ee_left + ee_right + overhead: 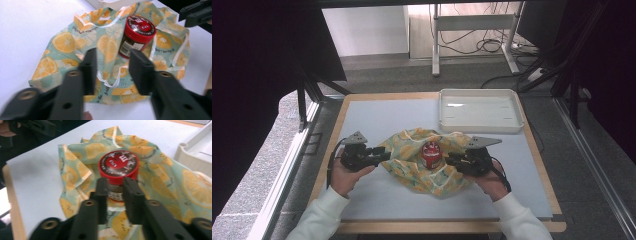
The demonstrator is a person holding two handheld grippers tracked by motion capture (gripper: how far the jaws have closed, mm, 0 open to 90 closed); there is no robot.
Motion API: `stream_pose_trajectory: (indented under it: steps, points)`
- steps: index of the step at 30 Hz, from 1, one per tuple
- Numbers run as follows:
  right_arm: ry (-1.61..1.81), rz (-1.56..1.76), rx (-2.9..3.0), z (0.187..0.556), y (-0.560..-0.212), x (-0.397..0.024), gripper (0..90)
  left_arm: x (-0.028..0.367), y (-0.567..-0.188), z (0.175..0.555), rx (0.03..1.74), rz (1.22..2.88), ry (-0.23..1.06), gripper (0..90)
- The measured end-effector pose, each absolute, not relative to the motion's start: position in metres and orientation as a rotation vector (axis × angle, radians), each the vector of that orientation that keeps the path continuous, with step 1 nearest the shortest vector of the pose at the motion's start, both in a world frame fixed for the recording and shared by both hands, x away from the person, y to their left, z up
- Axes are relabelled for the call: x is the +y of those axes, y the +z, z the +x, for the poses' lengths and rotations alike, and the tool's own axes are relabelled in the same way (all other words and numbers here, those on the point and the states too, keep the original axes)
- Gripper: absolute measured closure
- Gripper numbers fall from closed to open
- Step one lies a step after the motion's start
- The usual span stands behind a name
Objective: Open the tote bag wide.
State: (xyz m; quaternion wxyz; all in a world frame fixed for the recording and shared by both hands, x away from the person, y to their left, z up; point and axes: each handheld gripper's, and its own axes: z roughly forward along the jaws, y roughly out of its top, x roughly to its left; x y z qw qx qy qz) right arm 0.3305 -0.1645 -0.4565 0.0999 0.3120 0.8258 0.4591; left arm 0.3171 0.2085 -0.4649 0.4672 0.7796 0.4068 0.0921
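Lying limp mid-worktop (377, 200), the lemon-print cloth (409, 172) cups a red-lidded jar (431, 154). Left gripper (379, 156) at nine o'clock and right gripper (453, 160) at three show spread, empty fingers. Soft, light cloth: pinch hems; the rigid jar could topple.

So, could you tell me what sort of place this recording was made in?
Probably a lab or workshop test bench, not a home: a wooden table with a grey mat, a metal stand with loose cables on the carpeted floor behind, and dark framing around the bench.
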Motion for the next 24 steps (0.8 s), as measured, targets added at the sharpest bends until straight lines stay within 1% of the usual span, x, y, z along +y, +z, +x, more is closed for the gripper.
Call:
stream_pose_trajectory:
  steps: [4,6,9,16,24]
  points:
    - [1.323,0.942,2.42,0.33,-0.459,-0.162,51.9,0.206,-0.464,0.317,0.997,1.918,0.25,43.2]
    - [1.309,0.939,2.408,0.33,-0.459,-0.16,48.1,0.206,-0.464,0.317,1.006,1.922,0.26,38.8]
    - [1.31,0.941,2.399,0.331,-0.459,-0.16,44.1,0.209,-0.464,0.318,1.015,1.92,0.277,35.4]
    - [1.288,0.963,2.376,0.338,-0.455,-0.158,35.8,0.216,-0.466,0.324,1.045,1.913,0.302,31.9]
    - [1.248,0.968,2.38,0.339,-0.457,-0.15,33.0,0.22,-0.465,0.325,1.065,1.912,0.313,31.5]
